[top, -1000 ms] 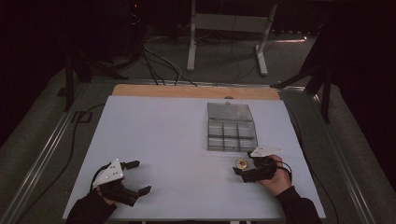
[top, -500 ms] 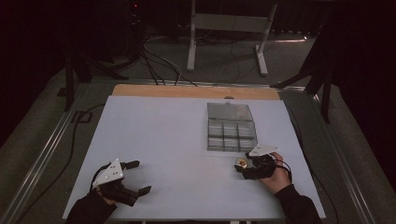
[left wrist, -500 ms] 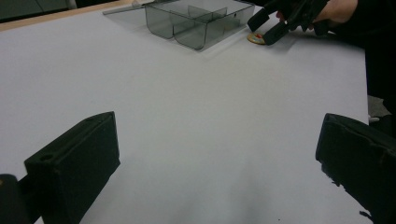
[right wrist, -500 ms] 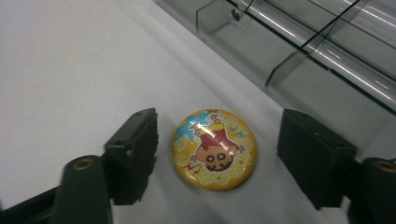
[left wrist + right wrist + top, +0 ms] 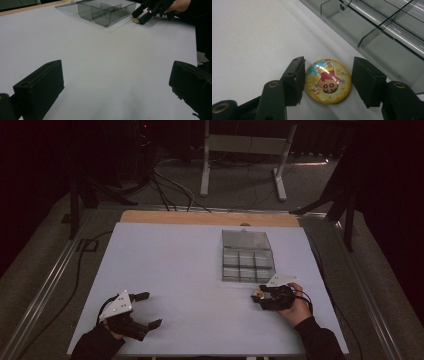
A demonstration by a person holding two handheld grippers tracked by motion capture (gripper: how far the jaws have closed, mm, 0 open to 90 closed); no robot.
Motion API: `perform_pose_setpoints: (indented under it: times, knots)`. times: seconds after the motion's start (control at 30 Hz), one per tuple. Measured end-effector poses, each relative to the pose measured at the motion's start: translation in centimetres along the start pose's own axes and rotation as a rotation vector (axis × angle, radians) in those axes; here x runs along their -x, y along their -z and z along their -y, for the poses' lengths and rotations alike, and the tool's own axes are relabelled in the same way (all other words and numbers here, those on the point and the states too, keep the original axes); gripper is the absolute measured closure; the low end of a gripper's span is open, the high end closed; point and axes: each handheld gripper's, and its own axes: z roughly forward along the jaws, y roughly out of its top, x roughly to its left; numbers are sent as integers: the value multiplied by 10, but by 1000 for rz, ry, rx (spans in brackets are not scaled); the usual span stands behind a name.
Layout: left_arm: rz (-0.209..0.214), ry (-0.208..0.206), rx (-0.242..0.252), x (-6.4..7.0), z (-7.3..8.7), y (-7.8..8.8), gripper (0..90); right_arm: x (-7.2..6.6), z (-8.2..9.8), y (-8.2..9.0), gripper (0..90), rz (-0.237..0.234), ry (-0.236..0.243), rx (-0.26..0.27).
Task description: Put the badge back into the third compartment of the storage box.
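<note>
A round yellow badge [image 5: 328, 80] with a cartoon figure lies flat on the white table [image 5: 170, 270], just in front of a clear compartment box [image 5: 247, 257]. My right gripper [image 5: 328, 71] straddles the badge with one jaw on each side; its left jaw is at the badge's rim and a narrow gap shows at the right jaw. In the high view the badge [image 5: 258, 294] sits at the tip of the right gripper [image 5: 262, 297]. My left gripper [image 5: 150, 310] rests open near the table's front left with nothing between its jaws.
The box [image 5: 105, 11] has its lid folded back and several dividers; its near wall [image 5: 387, 37] runs close beside the badge. A wooden strip [image 5: 210, 217] edges the table's far side. Cables and a metal stand lie on the floor beyond.
The right gripper has shifted only slightly around the badge. The left gripper has stayed where it was.
</note>
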Motion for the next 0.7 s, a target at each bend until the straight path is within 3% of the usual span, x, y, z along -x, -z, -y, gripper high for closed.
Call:
perform_pose_setpoints:
  times: [0.7]
  knots:
    - [1, 4, -2, -1, 0, 0, 0, -3, 0, 0, 476, 19, 3, -7]
